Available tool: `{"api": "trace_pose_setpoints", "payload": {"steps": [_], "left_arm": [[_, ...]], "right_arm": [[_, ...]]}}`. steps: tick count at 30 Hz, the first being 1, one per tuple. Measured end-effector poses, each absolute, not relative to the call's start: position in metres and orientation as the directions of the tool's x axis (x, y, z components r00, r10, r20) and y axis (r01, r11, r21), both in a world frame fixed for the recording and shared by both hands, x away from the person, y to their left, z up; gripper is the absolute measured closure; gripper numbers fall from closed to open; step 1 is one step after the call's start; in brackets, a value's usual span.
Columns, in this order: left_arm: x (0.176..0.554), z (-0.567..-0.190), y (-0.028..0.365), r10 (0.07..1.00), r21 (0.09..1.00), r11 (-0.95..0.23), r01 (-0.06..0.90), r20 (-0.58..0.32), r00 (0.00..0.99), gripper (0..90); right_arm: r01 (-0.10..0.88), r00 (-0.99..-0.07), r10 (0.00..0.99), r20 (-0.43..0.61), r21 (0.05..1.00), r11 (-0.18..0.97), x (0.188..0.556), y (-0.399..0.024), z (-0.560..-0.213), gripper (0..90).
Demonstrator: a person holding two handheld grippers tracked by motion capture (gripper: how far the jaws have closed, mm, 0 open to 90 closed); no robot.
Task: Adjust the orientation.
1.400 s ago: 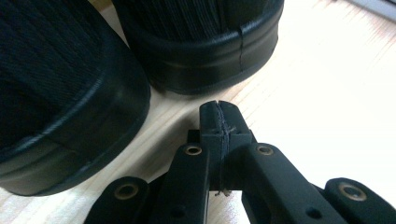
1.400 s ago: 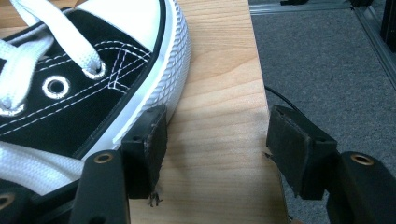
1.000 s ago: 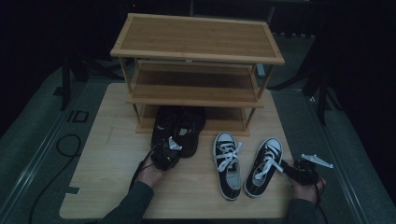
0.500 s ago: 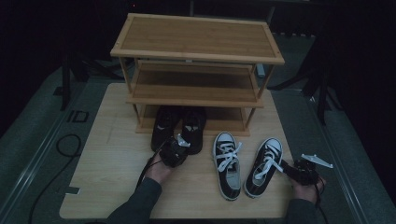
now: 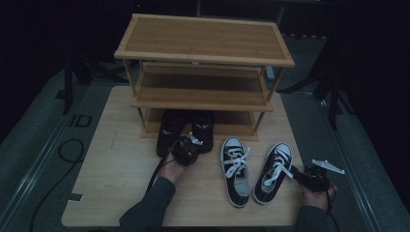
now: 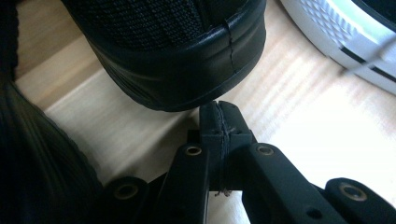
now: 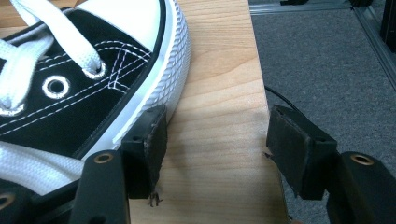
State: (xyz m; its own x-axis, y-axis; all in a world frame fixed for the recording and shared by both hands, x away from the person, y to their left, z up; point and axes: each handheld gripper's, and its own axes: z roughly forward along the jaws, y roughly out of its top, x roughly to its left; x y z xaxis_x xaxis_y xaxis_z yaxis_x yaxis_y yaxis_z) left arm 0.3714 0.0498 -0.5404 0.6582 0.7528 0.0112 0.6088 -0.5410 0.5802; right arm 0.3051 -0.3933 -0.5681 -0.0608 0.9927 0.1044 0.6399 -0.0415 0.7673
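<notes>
A pair of black shoes stands with its toes under the bottom shelf of a wooden shoe rack. My left gripper sits right behind the heels, shut with nothing between its jaws. Its closed tips are at the heel of one black shoe. A pair of black-and-white sneakers lies to the right on the table. My right gripper rests open beside the right sneaker, its left pad close against the white rubber sole.
The wooden table ends just right of my right gripper, with grey carpet beyond. The rack's middle and top shelves are bare. A cable loops on the floor at the left.
My left gripper has moved forward and to the right behind the black shoes, which have slid slightly toward the rack. The right gripper has stayed put.
</notes>
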Motion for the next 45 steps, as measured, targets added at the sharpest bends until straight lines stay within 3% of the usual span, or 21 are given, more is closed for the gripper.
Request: {"api": "trace_pose_setpoints", "payload": {"steps": [25,45], "left_arm": [[0.411,-0.539,0.035,0.814,0.552,-0.491,0.674,0.015,0.580,89.4],[0.372,-0.532,0.060,0.789,0.572,-0.526,0.630,0.050,0.613,87.4]], "right_arm": [[0.640,-0.061,0.993,0.106,0.767,-0.043,0.305,-0.393,-0.568,38.1],[0.641,-0.061,0.992,0.107,0.766,-0.043,0.305,-0.393,-0.568,38.2]]}}
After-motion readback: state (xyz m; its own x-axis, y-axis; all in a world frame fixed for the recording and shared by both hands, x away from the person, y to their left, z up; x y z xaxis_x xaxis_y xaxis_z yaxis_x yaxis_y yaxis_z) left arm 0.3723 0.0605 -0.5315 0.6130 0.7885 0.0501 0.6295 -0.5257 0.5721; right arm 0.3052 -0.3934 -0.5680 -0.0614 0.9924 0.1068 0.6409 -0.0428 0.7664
